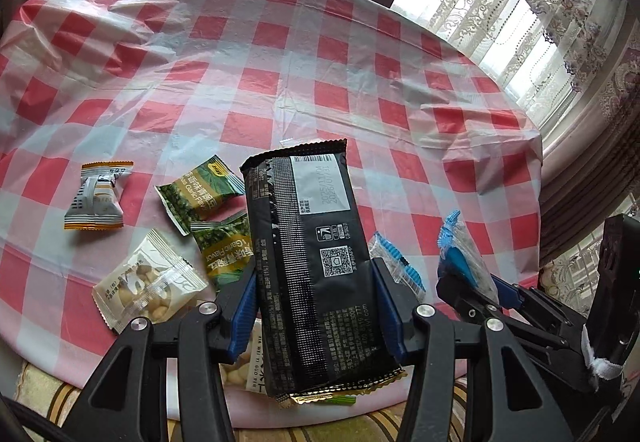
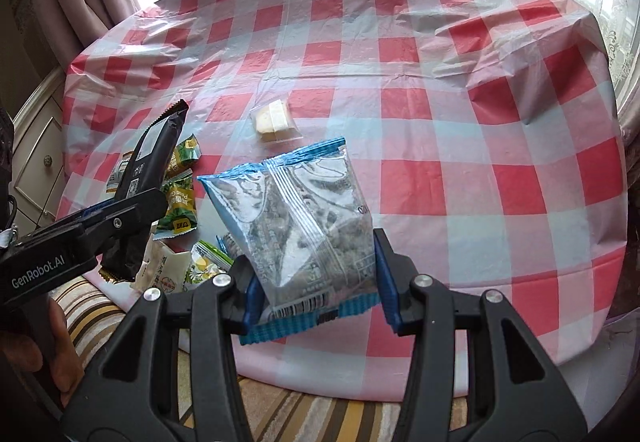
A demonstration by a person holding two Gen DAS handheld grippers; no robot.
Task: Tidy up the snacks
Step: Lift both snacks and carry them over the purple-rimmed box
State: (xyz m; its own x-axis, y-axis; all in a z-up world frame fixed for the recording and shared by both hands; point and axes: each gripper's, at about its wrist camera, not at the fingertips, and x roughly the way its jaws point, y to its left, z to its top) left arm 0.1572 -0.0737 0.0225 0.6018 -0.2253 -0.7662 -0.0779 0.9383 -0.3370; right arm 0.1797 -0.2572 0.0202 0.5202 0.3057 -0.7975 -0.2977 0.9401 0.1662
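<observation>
- Right now the left gripper (image 1: 316, 306) has its fingers (image 1: 245, 306) closed on a long black snack bar (image 1: 308, 242), gripping it across its lower half so the printed back faces the camera and the top end stands clear above the tabletop (image 1: 280, 53).
- Beside it, the right gripper (image 2: 318, 284) clamps a clear packet with blue ends (image 2: 304, 217); its blue pads press both sides of the packet near its bottom seam, and the packet is held up off the red-and-white checked cloth.
- Both held snacks hang over the near edge of the tabletop, close to each other, the black bar to the left of the blue-ended packet.
- Loose on the cloth to the left lie a silver and orange wrapper (image 1: 96, 197), two green garlic-flavour packets (image 1: 200, 189), and a pale packet of nuts (image 1: 148, 282).
- Another small blue-edged packet (image 1: 396, 262) lies just behind the black bar, partly hidden.
- Farther out, alone near the middle of the tabletop, sits a small clear packet with a yellowish block (image 2: 274, 120), possibly a cake, though the view is too small to be sure.
- At the lower left of the right wrist view, a hand (image 2: 32, 358) grips the left tool's handle.
</observation>
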